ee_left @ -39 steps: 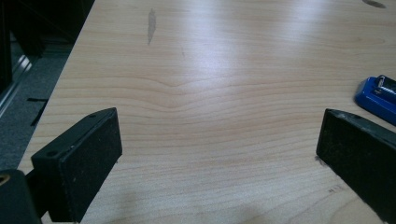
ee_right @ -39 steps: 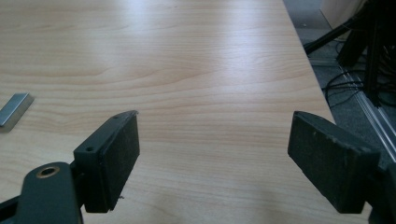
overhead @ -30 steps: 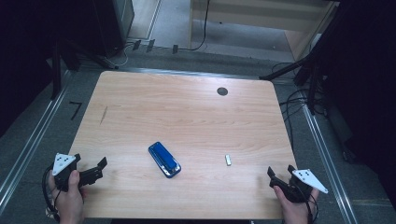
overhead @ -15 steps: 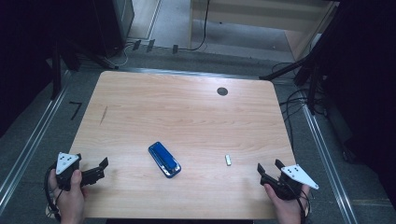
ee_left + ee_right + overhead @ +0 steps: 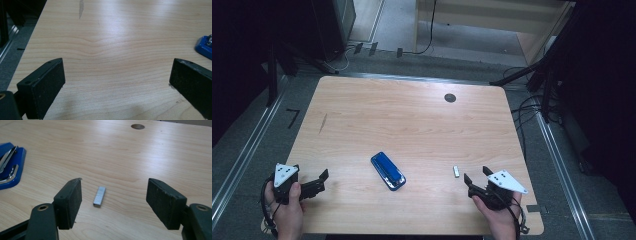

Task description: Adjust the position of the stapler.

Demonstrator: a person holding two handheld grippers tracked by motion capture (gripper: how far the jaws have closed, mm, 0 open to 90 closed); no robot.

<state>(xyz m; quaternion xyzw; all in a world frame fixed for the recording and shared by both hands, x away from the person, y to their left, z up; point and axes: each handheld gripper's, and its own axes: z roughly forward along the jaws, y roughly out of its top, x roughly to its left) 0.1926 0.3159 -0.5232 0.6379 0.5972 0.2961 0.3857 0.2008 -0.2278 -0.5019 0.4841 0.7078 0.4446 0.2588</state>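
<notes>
Staples — a short silver strip [image 5: 456, 171] of them — are lying flat on the wooden table [image 5: 412, 120], toward its near right part, and nothing is touching the strip.

Going from the left of the high view: the left gripper [image 5: 323, 180] is sitting at the near left edge of the table, held in the person's left hand [image 5: 287, 210], with its grey plate on top and its jaws pointing across the wood toward the middle. In the left gripper view [image 5: 117, 82] the two black jaws are standing wide apart with bare wood grain between them — they are holding nothing.

Next comes the blue stapler [image 5: 388, 171], lying open on the table near the middle of the near half, its metal parts facing up; a blue corner [image 5: 205, 46] is showing at the right edge of the left gripper view, and its end [image 5: 10, 167] at the left edge of the right gripper view.

Right of the stapler is the strip, well apart from it. Just beyond, at the near right, the right gripper [image 5: 477, 176] is hovering in the person's right hand [image 5: 499, 215]. Its jaws, having just been closing a little, are standing well open, and in the right gripper view [image 5: 113, 195] the strip [image 5: 99, 196] is lying on the wood ahead of the gap between them, nearer the left jaw, with neither pad pressing on it.
</notes>
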